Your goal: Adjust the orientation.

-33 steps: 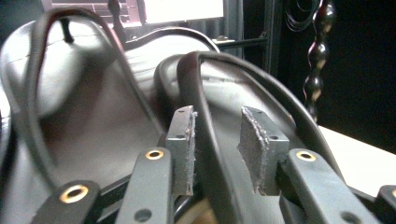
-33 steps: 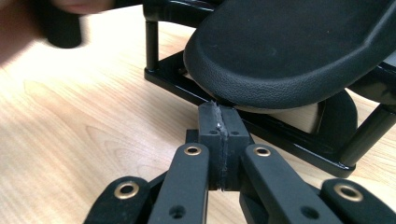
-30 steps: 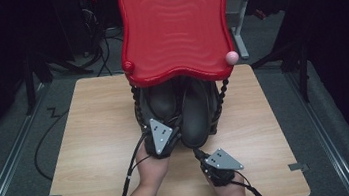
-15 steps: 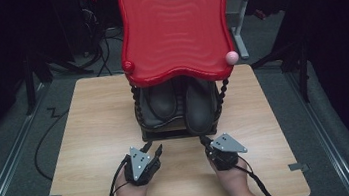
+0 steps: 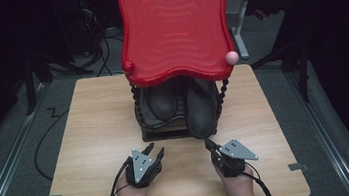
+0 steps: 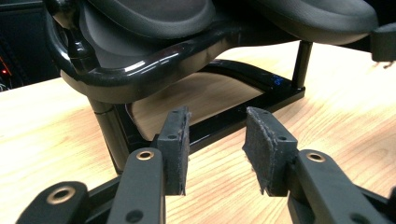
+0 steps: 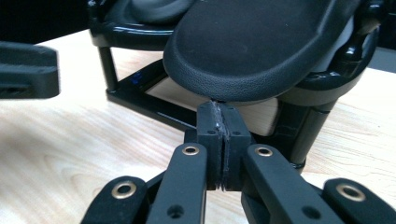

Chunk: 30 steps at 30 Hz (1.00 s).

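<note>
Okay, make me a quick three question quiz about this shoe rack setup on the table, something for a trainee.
1. True or false: the left gripper has its jaws apart with nothing between them.
2. What sits on the lower shelf of the black rack, under the red tray?
A. books
B. dark shoes
C. cups
3. Fill in: the right gripper has its jaws ____, just below the toe of the right-hand shoe.

Key: 1 true. 2 B: a pair of dark shoes. 3 shut.
</note>
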### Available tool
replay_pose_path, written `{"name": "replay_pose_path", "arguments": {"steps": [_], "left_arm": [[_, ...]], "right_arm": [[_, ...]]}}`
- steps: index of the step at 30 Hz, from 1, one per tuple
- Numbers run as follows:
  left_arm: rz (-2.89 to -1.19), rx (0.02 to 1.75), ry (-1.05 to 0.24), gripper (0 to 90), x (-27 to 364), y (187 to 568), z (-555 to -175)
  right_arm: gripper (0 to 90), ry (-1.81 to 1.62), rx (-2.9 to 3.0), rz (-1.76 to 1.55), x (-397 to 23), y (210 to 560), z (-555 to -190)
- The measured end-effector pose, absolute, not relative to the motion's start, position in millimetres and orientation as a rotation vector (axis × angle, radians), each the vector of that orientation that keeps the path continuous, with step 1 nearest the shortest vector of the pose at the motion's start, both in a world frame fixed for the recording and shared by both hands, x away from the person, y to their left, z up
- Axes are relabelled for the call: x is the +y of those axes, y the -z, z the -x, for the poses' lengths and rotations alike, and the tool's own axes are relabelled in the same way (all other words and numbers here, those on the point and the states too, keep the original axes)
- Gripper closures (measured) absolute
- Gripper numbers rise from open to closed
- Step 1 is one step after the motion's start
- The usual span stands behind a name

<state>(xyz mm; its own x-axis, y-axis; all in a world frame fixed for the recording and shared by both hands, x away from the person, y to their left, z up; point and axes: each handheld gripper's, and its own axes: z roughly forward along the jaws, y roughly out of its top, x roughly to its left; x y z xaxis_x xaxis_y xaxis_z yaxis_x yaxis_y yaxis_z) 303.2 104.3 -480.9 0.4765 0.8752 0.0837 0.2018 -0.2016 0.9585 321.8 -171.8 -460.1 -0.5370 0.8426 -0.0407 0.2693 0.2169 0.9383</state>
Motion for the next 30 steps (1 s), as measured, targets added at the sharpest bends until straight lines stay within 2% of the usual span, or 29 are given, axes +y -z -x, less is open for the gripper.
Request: {"name": "replay_pose_path", "arguments": {"steps": [9, 18, 30], "left_arm": [[-1.706, 0.919, -0.800, 59.2, 101, 484, -303], [-1.734, 0.909, -0.797, 58.4, 99, 486, -304], [-1.751, 0.907, -0.789, 57.9, 99, 489, -304]], "right_arm": [[88.7, -1.299, 1.918, -1.071, -172, 449, -352], [88.1, -1.346, 1.877, -1.083, -181, 453, -336], [88.6, -1.301, 1.848, -1.068, -167, 439, -367]]}}
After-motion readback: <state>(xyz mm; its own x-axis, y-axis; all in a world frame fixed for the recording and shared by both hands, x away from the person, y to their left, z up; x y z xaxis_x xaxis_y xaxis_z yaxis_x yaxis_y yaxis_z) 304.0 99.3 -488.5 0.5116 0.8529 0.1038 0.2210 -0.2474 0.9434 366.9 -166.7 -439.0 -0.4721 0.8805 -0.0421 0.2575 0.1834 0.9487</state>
